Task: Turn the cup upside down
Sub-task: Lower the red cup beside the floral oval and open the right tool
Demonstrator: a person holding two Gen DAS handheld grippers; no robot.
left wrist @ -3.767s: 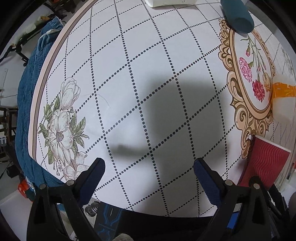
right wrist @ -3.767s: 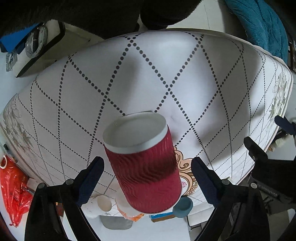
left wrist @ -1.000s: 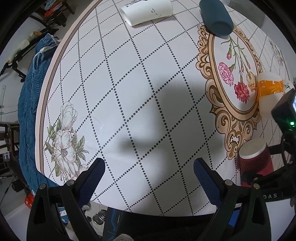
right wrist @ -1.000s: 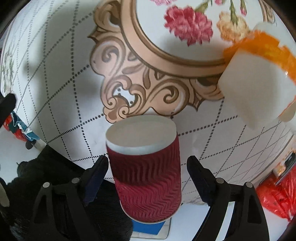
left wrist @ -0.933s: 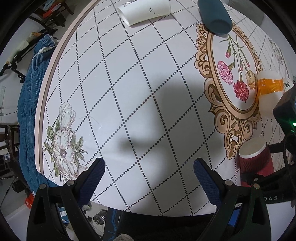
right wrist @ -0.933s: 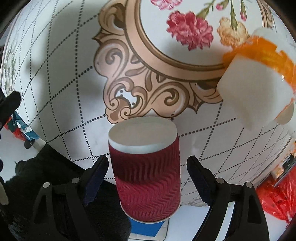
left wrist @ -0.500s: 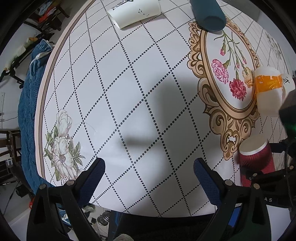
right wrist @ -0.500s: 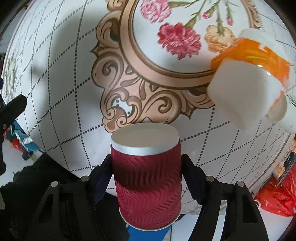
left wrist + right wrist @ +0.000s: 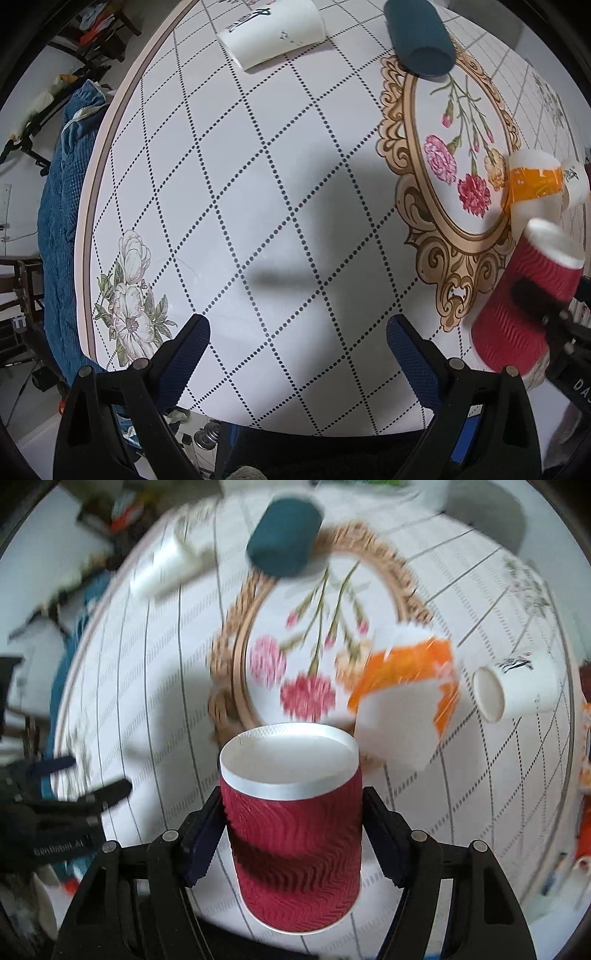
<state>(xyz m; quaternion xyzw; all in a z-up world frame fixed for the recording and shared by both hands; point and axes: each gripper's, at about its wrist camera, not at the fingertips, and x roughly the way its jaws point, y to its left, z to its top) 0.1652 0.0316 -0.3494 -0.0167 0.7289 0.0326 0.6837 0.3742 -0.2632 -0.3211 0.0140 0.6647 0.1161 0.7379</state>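
A red ribbed paper cup (image 9: 293, 834) with a white rim sits between the jaws of my right gripper (image 9: 291, 834), which is shut on its sides. The cup's white end points away from the camera. In the left wrist view the same red cup (image 9: 524, 310) shows tilted at the right edge of the table, held by the right gripper. My left gripper (image 9: 297, 350) is open and empty above the table's near edge.
On the patterned round table (image 9: 258, 184) lie a white cup (image 9: 273, 33), a teal cup (image 9: 419, 35), an orange-banded white cup (image 9: 532, 184) and a small white cup (image 9: 517, 690). A blue blanket (image 9: 62, 206) lies left of the table.
My right gripper closed on the red cup, then lifted and swung it; the right view now blurs and faces across the table. The left gripper rose slightly and stays open.
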